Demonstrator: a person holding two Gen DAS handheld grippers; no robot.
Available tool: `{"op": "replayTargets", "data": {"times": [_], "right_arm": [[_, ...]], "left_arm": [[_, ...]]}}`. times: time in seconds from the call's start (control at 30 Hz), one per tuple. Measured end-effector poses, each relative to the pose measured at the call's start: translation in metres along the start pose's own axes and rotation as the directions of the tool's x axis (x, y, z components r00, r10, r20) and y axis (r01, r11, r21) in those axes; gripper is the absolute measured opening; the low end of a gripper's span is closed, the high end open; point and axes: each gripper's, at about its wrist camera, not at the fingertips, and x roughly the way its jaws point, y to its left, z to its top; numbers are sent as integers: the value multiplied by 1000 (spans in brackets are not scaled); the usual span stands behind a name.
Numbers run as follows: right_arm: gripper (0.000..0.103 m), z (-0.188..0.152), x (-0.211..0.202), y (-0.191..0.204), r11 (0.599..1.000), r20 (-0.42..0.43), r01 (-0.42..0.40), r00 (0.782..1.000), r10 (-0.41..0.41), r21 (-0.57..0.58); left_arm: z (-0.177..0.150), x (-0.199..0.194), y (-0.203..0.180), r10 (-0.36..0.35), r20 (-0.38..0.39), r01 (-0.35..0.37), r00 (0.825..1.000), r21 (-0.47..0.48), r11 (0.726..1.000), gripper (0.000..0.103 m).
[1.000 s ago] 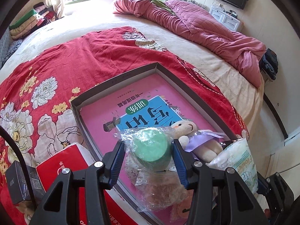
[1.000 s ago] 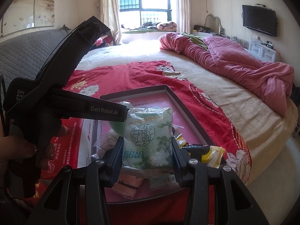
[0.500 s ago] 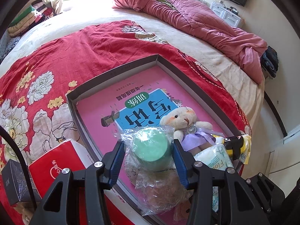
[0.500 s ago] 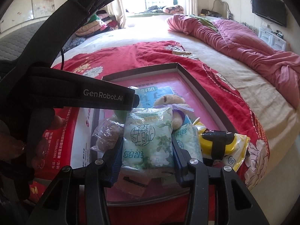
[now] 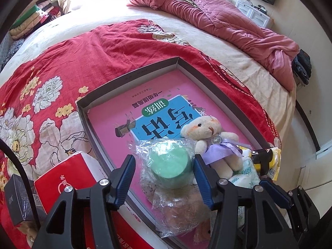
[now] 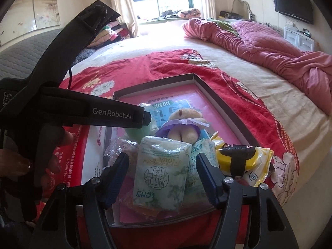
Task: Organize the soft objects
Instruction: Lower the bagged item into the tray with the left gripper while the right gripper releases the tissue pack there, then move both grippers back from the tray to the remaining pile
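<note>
Both sets of jaws have just been opening: the left gripper (image 5: 165,173) stands clear around the bagged green roll (image 5: 171,167), the right gripper (image 6: 162,174) around the tissue pack (image 6: 160,171). Both items now lie released at the near end of the box (image 5: 128,77), beside the teddy bear (image 5: 211,143); these two placements look done.

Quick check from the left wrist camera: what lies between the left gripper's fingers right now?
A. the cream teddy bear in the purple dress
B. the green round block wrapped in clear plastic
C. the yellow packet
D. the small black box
B: the green round block wrapped in clear plastic lies between the left gripper fingers, a gap showing at the left finger; the cream teddy bear in the purple dress lies to its right.
</note>
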Motion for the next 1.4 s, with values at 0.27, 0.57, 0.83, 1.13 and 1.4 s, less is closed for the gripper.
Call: {"op": "replayTargets", "data": {"times": [0.27, 0.57, 0.83, 1.13, 1.4], "right_arm": [[71, 3, -21, -19, 994, 74, 69, 994, -75, 80], [75, 4, -28, -30, 985, 90, 114, 988, -127, 131], [75, 8, -39, -17, 987, 139, 139, 979, -150, 84], [77, 14, -59, 3, 984, 211, 175, 961, -177, 25], [77, 20, -81, 32, 984, 282, 174, 946, -158, -35]], "left_arm": [[-2, -6, 1, 12, 9, -12, 1000, 4, 1000, 66], [-8, -34, 3, 4, 67, -3, 998, -12, 1000, 72], [-20, -63, 5, 25, 108, -25, 994, -1, 1000, 76], [-37, -98, 19, 70, 146, -67, 987, -26, 997, 82], [-56, -130, 41, 108, 173, -98, 979, -65, 993, 85]]}}
